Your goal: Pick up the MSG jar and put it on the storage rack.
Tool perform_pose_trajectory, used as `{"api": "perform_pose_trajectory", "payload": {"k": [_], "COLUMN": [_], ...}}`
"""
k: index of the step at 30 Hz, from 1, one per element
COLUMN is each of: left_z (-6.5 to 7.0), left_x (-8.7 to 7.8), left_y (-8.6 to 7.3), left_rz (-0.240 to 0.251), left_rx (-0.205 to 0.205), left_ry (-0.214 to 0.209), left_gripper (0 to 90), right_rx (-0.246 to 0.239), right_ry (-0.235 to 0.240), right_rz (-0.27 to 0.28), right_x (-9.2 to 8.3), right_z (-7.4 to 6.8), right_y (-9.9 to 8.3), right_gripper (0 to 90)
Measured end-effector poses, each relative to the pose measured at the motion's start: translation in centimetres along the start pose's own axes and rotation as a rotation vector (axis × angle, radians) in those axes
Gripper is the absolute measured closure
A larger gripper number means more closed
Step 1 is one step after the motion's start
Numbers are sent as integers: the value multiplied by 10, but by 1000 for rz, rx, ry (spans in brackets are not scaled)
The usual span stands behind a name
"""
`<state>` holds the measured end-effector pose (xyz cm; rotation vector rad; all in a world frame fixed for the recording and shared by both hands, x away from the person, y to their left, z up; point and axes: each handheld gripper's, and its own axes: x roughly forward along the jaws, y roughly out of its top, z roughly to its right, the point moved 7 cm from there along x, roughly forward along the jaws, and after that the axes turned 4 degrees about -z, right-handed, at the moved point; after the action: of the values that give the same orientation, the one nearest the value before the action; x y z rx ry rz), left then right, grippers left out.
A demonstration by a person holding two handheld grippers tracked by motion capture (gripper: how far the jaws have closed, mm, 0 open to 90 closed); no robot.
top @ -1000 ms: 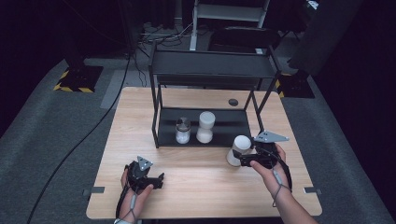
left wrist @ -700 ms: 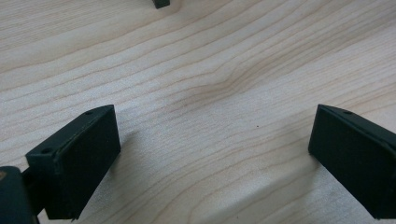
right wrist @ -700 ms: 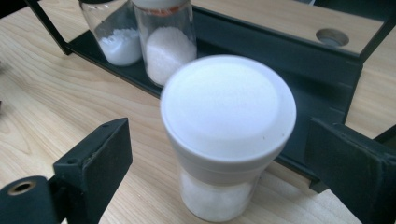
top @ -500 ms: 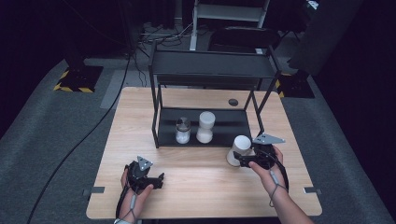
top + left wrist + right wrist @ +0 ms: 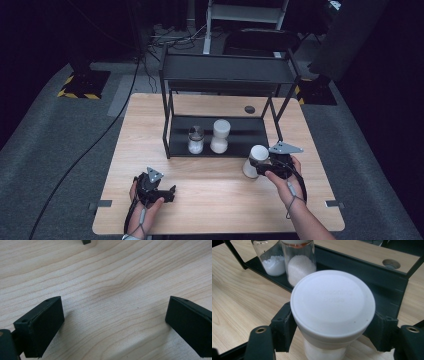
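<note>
Seasoning jar (image 5: 332, 312) w/ white lid, item in hand: stands on surface (image 5: 210, 200) just in front of black rack (image 5: 225, 75), right end. Right claw (image 5: 260, 169) has just closed, jaws pinching jar under lid rim, prob. for lift onto rack's lower shelf beside two jars (image 5: 207, 136) there. Body clear, white granules inside. Left claw (image 5: 112, 322) spread, idle on surface

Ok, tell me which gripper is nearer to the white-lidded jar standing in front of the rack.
Right. The right gripper has just closed its jaws around the white-lidded jar, below its lid. The left gripper rests open on the table, far across from the jar.
</note>
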<state>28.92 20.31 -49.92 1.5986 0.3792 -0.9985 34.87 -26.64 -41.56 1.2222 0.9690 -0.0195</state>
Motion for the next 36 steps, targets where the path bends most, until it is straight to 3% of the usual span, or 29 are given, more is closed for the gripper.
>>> {"api": "perform_pose_trajectory", "payload": {"k": [12,36], "left_z": [0,0], "left_x": [0,0], "left_y": [0,1], "left_rz": [-2,-5], "left_rx": [1,2], "left_ry": [0,0], "left_gripper": [7,4], "right_rx": [-11,-41], "right_ry": [9,-5], "right_rz": [14,49], "right_x": [-6,-28], "right_z": [-2,3], "right_y": [7,46], "right_gripper": [329,330]}}
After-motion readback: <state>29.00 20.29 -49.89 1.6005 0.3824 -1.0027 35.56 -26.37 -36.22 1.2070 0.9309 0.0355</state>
